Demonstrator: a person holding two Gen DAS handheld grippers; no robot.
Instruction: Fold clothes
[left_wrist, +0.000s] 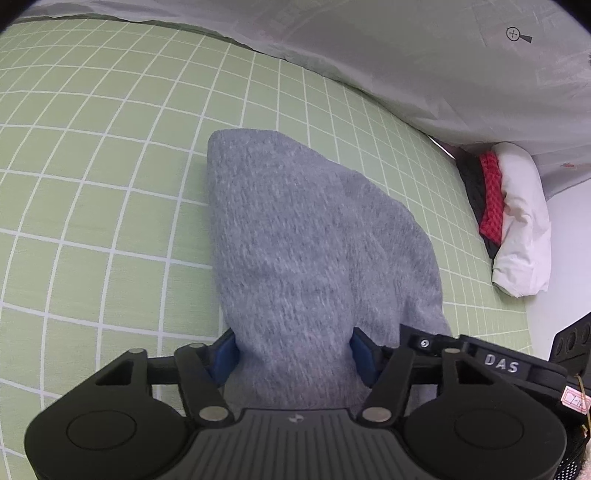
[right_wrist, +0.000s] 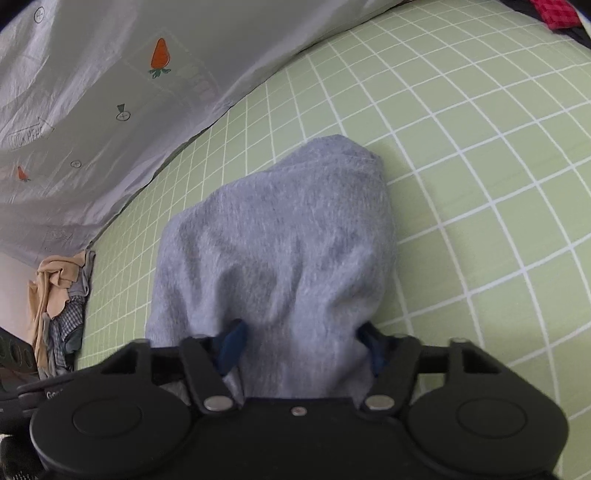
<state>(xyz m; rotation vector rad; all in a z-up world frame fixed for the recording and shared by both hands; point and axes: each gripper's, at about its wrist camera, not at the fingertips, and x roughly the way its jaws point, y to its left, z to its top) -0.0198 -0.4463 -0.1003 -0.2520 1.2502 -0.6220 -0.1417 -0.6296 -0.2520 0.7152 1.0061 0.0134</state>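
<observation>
Green sheet with white grid (left_wrist: 110, 184) covering the bed surface. Pale grey quilt (right_wrist: 92, 110) with carrot print (right_wrist: 161, 55) bunched along far edge. White pillow (left_wrist: 524, 221) at one corner, red knitted item (left_wrist: 491, 199) tucked against it.

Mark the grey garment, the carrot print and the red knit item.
grey garment (left_wrist: 295, 240), left wrist view, middle of the fuzzy cloth.
carrot print (right_wrist: 161, 54), right wrist view, orange body, on the pale sheet.
red knit item (left_wrist: 491, 195), left wrist view, middle of its visible strip.
</observation>
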